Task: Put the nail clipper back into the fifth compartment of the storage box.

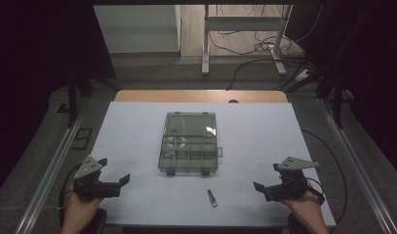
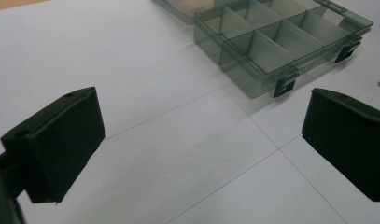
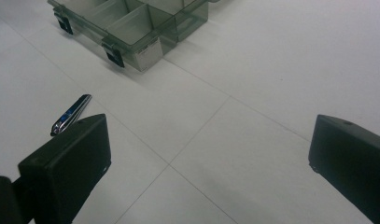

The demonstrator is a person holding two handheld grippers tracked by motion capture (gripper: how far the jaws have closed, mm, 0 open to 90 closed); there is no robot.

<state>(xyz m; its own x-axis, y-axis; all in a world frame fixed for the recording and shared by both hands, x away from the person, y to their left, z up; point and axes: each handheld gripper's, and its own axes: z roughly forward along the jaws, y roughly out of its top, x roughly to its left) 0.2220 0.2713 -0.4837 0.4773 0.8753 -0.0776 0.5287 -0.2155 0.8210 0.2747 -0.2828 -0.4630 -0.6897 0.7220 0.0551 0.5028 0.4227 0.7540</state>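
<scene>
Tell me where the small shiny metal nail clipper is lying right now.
In the high view the small shiny metal nail clipper lies on the white table, just in front of the open smoky clear plastic compartment box, nearer the right gripper than the left.

Quick rundown of my rig: the left gripper (image 1: 113,171) and the right gripper (image 1: 266,176) are both chunky matte-black units with two blocky jaws each. Up close the jaws look like squared-off black pads with rounded edges (there's a small round hole on top of one or two). Each gripper carries a grey three-cornered plate on top, and a dark cable trails off behind. The forearms are bare, no sleeves that I can see.
</scene>
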